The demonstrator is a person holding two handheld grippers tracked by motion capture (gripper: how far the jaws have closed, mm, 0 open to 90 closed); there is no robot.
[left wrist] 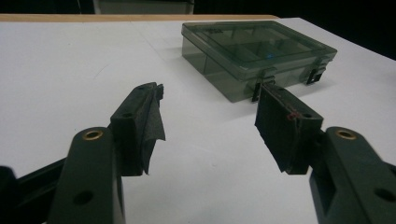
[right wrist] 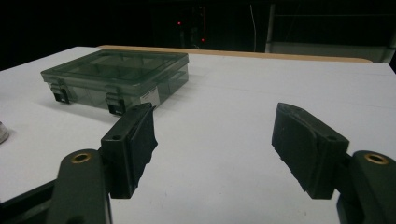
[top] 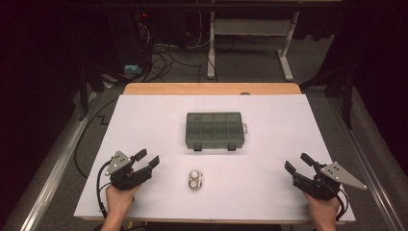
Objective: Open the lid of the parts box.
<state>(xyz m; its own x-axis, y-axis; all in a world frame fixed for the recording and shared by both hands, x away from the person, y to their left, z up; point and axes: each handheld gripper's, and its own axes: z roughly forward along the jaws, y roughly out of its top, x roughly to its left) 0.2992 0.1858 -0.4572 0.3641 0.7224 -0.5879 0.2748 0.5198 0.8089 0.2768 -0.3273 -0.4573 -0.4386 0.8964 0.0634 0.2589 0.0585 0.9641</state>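
A smoky green clear compartment box with its lid down and two front latches lies at the middle of the white table. In front of it sits a small silvery metal piece with two round holes. My left gripper rests near the front left, open, nothing between its jaws; the box lies ahead and to the right of them. My right gripper rests near the front right, open and empty; the box lies ahead to its left, and the metal piece peeks in at that view's left edge.
The table's wooden far edge shows beyond the white sheet. Behind it on the dark floor stand a white desk frame and tangled cables. A black cable hangs off the table's left side.
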